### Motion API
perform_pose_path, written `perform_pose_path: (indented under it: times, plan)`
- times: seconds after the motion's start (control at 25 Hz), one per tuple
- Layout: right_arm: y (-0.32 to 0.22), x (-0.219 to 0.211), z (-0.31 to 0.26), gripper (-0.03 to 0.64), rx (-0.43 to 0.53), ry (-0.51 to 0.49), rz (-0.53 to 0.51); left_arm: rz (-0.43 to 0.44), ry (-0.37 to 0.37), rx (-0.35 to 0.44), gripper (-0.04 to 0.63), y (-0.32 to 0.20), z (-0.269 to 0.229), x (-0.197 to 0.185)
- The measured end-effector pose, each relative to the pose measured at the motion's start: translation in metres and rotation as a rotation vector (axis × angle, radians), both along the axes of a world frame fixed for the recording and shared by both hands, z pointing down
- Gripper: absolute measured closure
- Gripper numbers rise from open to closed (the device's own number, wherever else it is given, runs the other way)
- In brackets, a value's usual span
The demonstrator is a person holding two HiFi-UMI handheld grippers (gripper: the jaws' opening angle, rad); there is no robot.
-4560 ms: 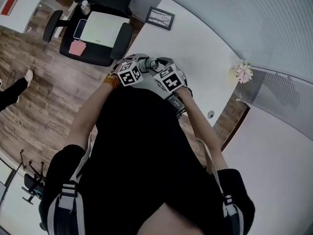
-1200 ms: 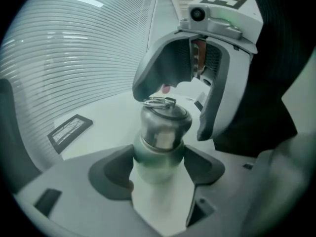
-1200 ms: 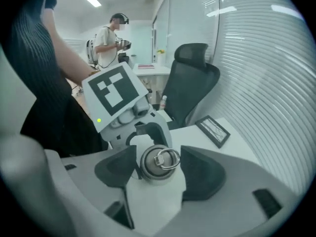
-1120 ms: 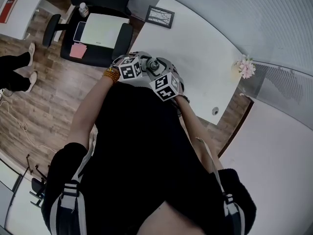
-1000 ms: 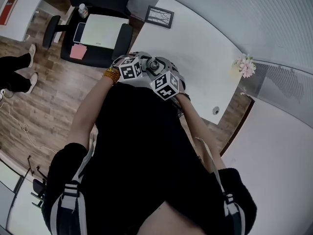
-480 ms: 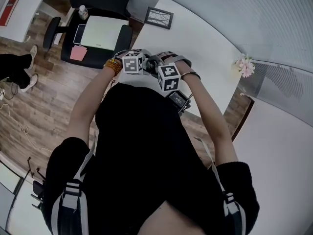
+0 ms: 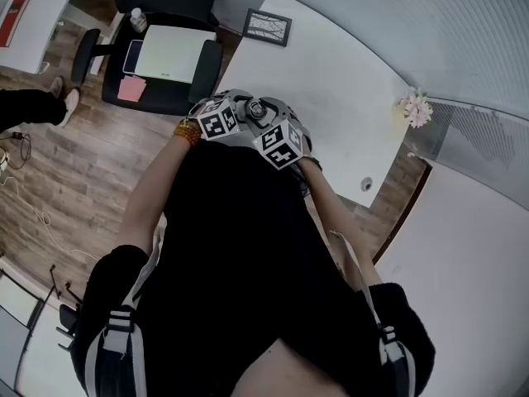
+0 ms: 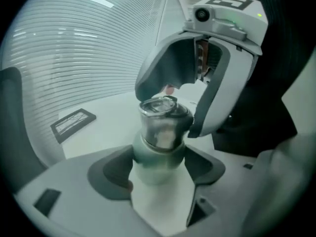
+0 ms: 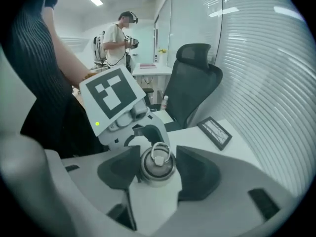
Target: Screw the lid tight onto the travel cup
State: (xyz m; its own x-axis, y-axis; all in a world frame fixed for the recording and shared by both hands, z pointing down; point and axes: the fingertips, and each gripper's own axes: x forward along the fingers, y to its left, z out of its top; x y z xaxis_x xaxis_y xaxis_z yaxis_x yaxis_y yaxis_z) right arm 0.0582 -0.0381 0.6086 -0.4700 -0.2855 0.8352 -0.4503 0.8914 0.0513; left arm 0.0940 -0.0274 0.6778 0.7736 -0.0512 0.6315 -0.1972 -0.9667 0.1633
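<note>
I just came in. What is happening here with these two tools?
A person at a white table is fitting a lid on a cup. The left hand-held gripper clamps the cup. The right hand-held gripper has the lid between its jaws, which have just been closing onto it. The lid sits on the cup; how tight it is cannot be seen.

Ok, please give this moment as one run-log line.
left gripper: shut on pale travel cup | right gripper: fingers just closing round steel ring-top lid, contact unclear

Item count:
1 worktop, 1 travel cup, 1 lid, 1 picture frame, 1 flower bunch, 1 office chair.
</note>
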Motion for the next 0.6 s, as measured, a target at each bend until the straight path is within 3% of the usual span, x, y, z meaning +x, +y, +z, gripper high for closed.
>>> perform_pose_path:
  times: [0.12,0.28,0.44,0.52,0.6]
  plan:
    - [0.000,-0.002,0.002,0.387,0.007,0.025,-0.047,0.020,-0.011,-0.005,0.262,0.000,0.001,0.000]
    - [0.011,-0.008,0.005,0.393,0.041,0.104,-0.347,0.121,-0.043,-0.010,0.262,0.002,0.003,-0.002]
    - [0.022,-0.010,0.009,0.393,0.040,0.181,-0.650,0.290,-0.084,-0.010,0.262,0.005,0.003,-0.004]
    - [0.024,-0.009,0.010,0.393,0.045,0.219,-0.751,0.360,-0.106,-0.009,0.262,0.005,0.002,-0.004]
    - [0.025,-0.010,0.010,0.390,0.046,0.236,-0.774,0.387,-0.110,-0.006,0.261,0.004,0.002,-0.004]
